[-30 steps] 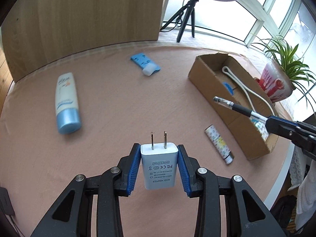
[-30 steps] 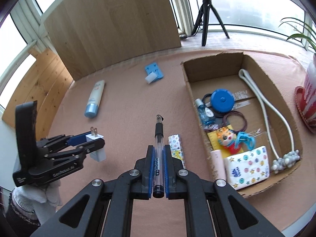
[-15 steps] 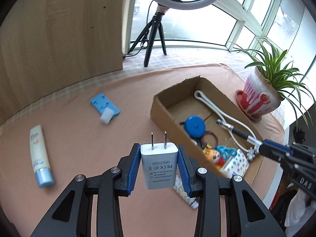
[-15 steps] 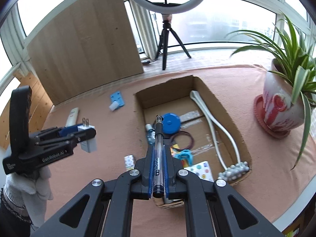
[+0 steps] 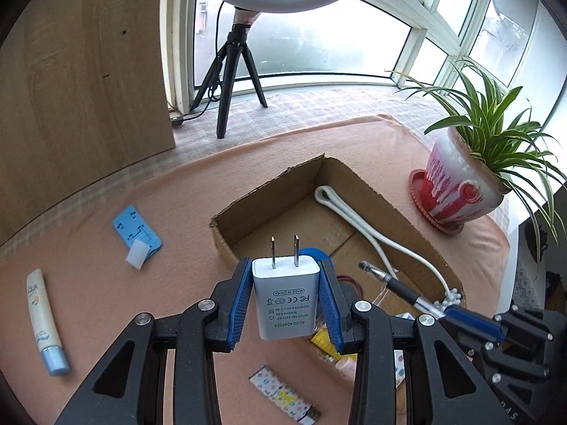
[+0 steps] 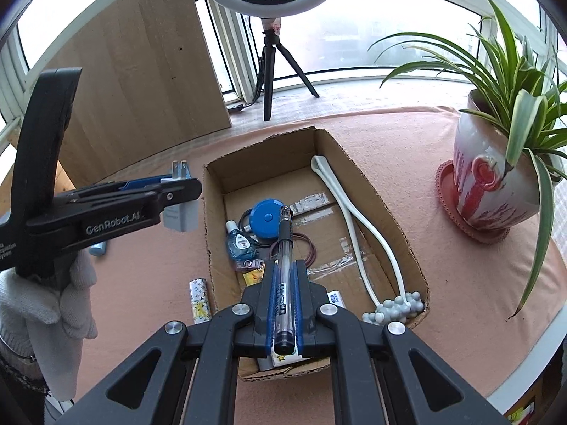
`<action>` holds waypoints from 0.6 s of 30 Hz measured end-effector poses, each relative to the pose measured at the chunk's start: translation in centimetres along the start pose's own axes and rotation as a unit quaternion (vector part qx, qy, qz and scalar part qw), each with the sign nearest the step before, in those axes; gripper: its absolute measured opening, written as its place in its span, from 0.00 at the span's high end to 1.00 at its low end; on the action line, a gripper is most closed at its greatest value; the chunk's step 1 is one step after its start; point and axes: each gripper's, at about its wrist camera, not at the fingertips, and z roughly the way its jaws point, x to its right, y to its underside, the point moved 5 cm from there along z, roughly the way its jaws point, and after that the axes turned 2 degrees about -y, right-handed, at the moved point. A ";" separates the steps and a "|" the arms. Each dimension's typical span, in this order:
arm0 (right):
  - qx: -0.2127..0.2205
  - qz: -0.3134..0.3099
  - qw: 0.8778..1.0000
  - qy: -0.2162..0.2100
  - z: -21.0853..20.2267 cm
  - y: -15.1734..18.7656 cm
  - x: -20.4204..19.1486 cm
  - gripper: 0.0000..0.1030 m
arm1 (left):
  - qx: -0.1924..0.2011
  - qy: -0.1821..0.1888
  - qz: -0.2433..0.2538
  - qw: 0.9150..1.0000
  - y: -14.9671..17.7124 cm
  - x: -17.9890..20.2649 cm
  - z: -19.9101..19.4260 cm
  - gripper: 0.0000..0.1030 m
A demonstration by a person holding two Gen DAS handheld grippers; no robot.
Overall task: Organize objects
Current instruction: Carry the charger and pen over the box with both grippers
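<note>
My left gripper is shut on a white power adapter, prongs forward, held above the near left edge of the open cardboard box. From the right wrist view the adapter hangs just left of the box. My right gripper is shut on a clear pen with a black grip, pointing over the box's inside. The pen also shows in the left wrist view. The box holds a blue round case, a white cord and small items.
On the pink cloth lie a lotion tube, a blue holder and a patterned stick. A potted plant stands right of the box. A ring light tripod and a wooden board stand behind.
Both grippers have moved forward and right, from over the cloth to over the box, each still holding its object. The box now sits directly ahead in both views.
</note>
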 end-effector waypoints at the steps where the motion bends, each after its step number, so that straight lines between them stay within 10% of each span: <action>1: -0.001 0.002 1.000 0.001 0.1 0.1 0.2 0.92 | -0.001 0.001 0.001 1.000 -0.1 0.3 0.2 0.62; 13: -0.017 0.020 1.000 0.004 0.8 0.8 1.7 0.92 | -0.001 0.007 0.017 1.000 -0.4 2.3 1.3 0.61; 15: -0.018 0.020 1.000 0.000 0.8 0.8 1.7 0.92 | -0.001 0.010 0.018 1.000 -0.4 2.5 1.1 0.49; 17: -0.019 0.018 1.000 -0.011 0.9 0.8 1.6 0.85 | 0.004 0.010 0.016 1.000 -0.5 2.4 0.8 0.40; 18: -0.024 0.015 1.000 -0.013 1.0 0.8 1.5 0.65 | 0.007 0.007 0.017 1.000 -0.5 2.4 0.6 0.40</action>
